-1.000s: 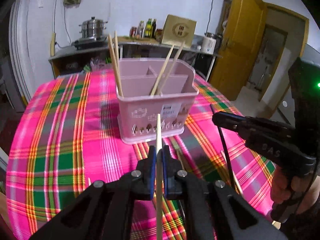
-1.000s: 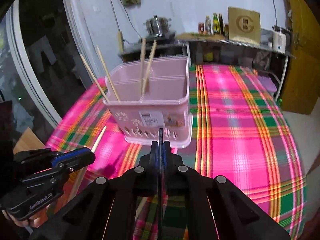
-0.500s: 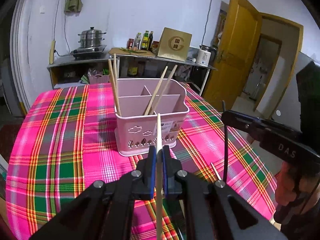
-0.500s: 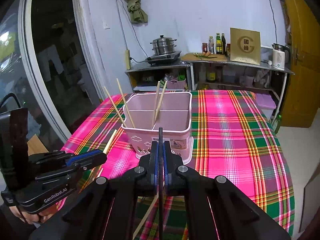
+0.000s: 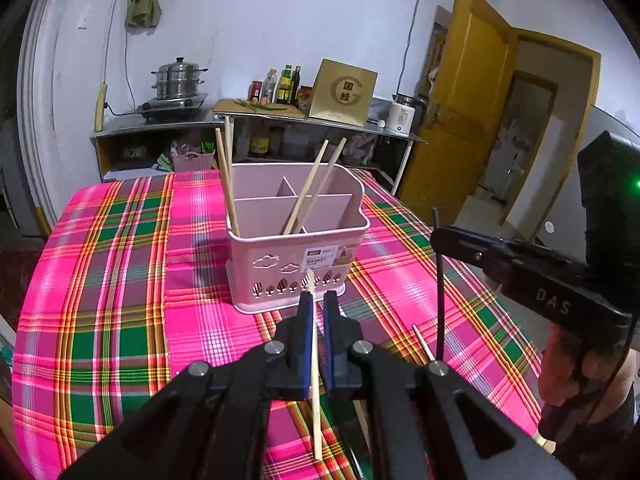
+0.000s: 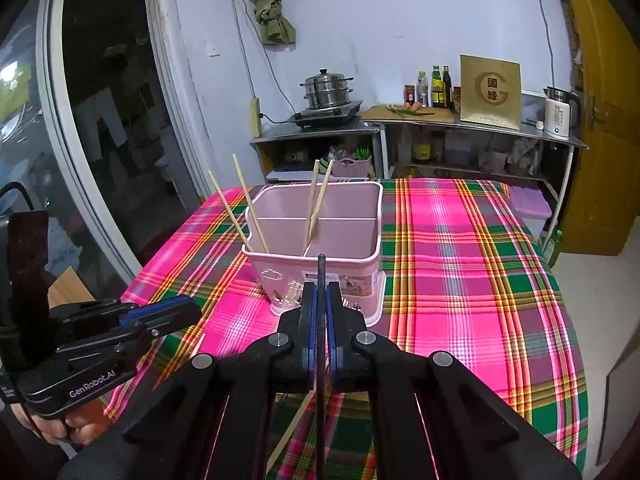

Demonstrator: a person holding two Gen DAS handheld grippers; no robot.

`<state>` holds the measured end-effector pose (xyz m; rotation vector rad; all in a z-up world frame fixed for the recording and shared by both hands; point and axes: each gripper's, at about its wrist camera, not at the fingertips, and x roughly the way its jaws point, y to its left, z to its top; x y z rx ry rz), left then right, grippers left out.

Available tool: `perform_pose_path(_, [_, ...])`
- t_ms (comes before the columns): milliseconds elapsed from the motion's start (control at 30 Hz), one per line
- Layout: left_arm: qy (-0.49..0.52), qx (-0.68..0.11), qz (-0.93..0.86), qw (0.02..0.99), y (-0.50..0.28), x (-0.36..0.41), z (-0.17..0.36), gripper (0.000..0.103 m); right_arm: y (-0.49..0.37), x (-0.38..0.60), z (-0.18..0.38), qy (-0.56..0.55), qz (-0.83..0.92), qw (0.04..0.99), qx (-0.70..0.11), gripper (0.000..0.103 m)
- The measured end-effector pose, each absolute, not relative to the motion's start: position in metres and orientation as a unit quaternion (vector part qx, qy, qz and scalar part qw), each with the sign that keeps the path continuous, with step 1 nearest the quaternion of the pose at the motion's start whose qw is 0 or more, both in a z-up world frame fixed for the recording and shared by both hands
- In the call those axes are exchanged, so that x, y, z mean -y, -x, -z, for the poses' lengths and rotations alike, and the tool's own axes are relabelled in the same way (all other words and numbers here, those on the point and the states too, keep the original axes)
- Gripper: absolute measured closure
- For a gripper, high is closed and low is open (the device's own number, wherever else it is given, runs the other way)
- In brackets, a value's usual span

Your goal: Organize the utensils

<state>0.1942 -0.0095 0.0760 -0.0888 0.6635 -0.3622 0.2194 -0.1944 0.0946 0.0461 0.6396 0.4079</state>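
The left gripper (image 5: 315, 312) is clamped on a pale wooden chopstick (image 5: 315, 400), and the right gripper (image 6: 321, 300) on a thin black chopstick (image 6: 321, 276), both sticks upright. The pink plastic divided basket (image 5: 296, 256) stands straight ahead and lower on the plaid tablecloth (image 5: 120, 280), and in my judgement the two hands are about equally near.

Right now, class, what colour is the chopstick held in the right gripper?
Black: the chopstick in the right gripper is dark, clearest in the left wrist view.

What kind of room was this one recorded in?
Most likely a home kitchen with a dining table: a steamer pot on a stove, sauce bottles on a metal counter, an electric kettle.
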Motion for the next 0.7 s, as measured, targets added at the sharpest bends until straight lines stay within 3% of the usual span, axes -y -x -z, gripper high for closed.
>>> perform_pose_path(300, [0.031,-0.376,0.169,0.911,-0.213,0.015,-0.054,0.097,-0.22,0.202,-0.096,-0.024,-0.197,0.93,-0.31,0.099])
perform_pose_path(467, [0.007,-0.414,0.17,0.894,-0.232,0.035,-0.031,0.081,-0.22,0.206,-0.096,-0.025,-0.196,0.93,-0.309,0.099])
perform_pose_path(700, [-0.042,-0.447,0.175,0.876,-0.263,0.069,0.0,0.079,-0.229,0.217,-0.093,-0.034,-0.192,0.929,-0.314,0.099])
